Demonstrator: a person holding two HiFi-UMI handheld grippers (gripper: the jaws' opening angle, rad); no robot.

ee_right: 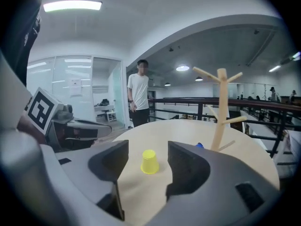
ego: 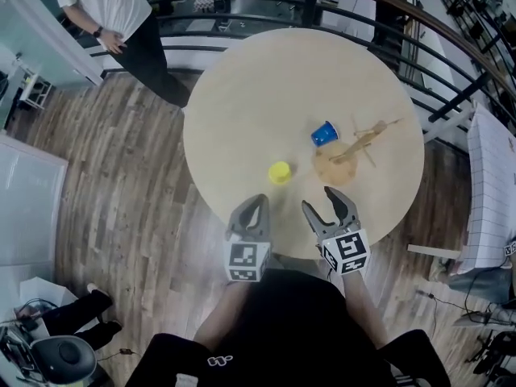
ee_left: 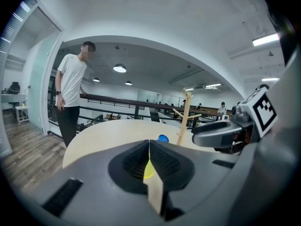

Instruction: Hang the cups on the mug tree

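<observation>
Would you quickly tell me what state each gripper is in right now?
Left gripper: shut, holding nothing.
Right gripper: open and empty; the yellow cup stands ahead of it, untouched.

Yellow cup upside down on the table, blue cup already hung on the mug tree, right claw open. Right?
Not quite. The blue cup is not hung: it sits on the table beside the mug tree, as the head view shows. The yellow cup is upside down on the table, and the right claw is open.
</observation>
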